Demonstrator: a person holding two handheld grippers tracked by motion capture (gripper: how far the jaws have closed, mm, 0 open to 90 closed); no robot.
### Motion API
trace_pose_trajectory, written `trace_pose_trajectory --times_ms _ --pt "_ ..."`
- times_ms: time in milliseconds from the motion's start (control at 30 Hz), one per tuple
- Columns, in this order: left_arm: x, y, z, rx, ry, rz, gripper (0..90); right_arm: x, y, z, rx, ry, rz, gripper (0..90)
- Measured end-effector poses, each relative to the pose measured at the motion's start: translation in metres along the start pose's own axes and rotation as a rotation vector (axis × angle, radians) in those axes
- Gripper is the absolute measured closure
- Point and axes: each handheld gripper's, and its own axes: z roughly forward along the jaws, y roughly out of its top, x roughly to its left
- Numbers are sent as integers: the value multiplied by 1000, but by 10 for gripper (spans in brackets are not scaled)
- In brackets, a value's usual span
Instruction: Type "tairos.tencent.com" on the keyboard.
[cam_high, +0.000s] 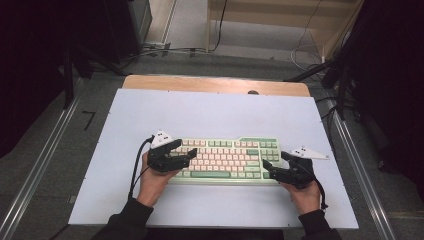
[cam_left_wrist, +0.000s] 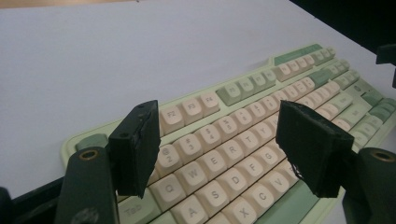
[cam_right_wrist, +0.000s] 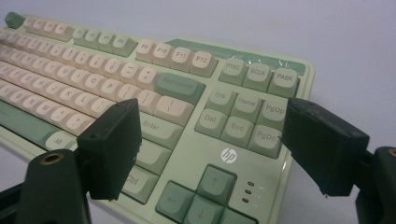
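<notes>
A pale green keyboard (cam_high: 227, 160) with cream and green keys lies on the white table mat (cam_high: 210, 117), near the front. My left gripper (cam_high: 186, 151) hovers over the keyboard's left end, held in a hand, its jaws wide apart with nothing between them. In the left gripper view the keyboard (cam_left_wrist: 243, 135) shows between the open jaws of my left gripper (cam_left_wrist: 224, 149), above the letter keys. My right gripper (cam_high: 276, 163) is at the keyboard's right end, open too. The right gripper view has the keyboard (cam_right_wrist: 187, 135) below my right gripper (cam_right_wrist: 205, 149), whose jaws straddle the arrow and Enter keys without touching them.
The mat covers a wooden table (cam_high: 215, 84) whose far edge shows. Metal rails (cam_high: 40, 170) run along both sides on the floor. Cables (cam_high: 305, 47) and dark stands lie beyond the table. Bare mat spreads behind the keyboard.
</notes>
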Motion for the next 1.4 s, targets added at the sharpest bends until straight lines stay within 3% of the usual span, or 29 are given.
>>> trace_pose_trajectory --times_ms 133,367,467,500,533,633,967,1400 --pt "6 -2 -5 -4 8 -21 313 0 0 1 2 2 0 184" --pt "8 -11 -11 26 2 -14 361 0 0 0 0 3 0 184" --pt "8 -16 -14 28 -35 -4 671 1 0 0 1 5 -6 184" --pt "10 -17 -15 40 -79 -3 772 0 0 1 0 4 -6 184" --pt "10 -17 -15 40 -79 -3 840 0 0 1 -1 3 -6 184" --pt "9 -18 -14 55 -88 1 900 1 0 1 5 2 -6 184" --pt "14 -23 -7 124 -39 4 900 1 0 1 5 4 -10 184" --pt "14 -24 -4 150 -15 11 900 1 -1 2 7 6 -8 184"
